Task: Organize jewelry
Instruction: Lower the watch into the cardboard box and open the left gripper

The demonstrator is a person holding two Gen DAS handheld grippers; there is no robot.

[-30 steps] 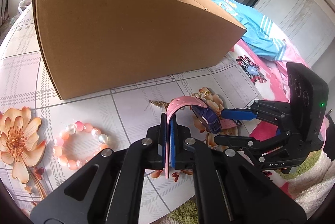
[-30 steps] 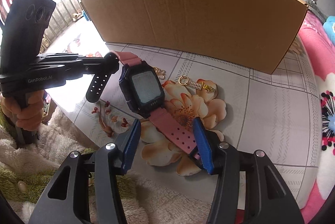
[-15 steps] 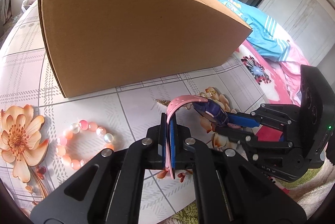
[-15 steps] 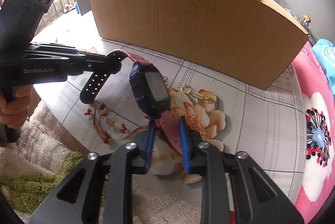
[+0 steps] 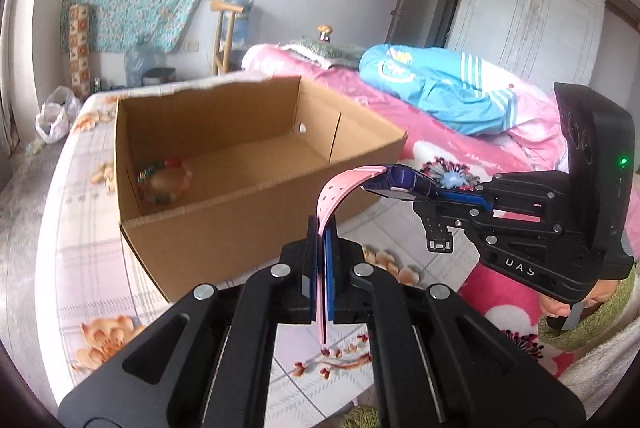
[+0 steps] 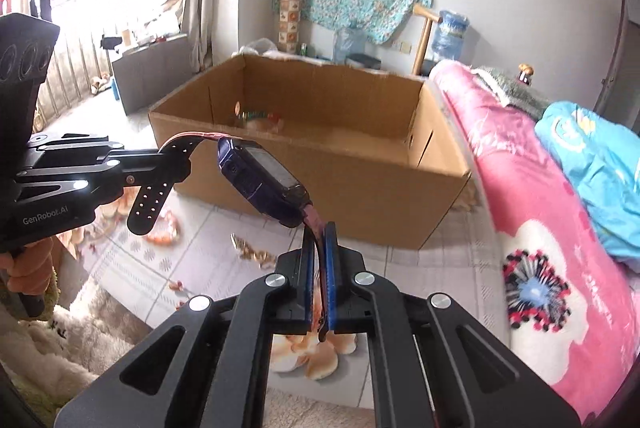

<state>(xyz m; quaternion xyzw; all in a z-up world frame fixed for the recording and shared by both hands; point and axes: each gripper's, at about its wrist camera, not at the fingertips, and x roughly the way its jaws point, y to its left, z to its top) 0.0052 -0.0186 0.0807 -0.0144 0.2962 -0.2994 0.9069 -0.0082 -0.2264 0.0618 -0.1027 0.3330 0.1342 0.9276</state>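
Both tools are sharing one load. The left hand-held gripper is clenching one pink strap of the smartwatch, its blue pads pressed flat against the band, with the strap's free end hanging below the fingers. The right hand-held gripper is gripping the opposite strap in the same way, so the watch is hanging in the air between the two tools, its dark blue case tilted and its screen facing up. The watch is sitting above the bench, just in front of the near wall of the open cardboard box, not over its opening. A beaded bracelet is lying on the floor of the box near one corner. On the flowered bench cover below the watch, a small gold-coloured trinket is lying; motion blur is hiding what it is. A bed with a pink blanket is standing beside the bench.
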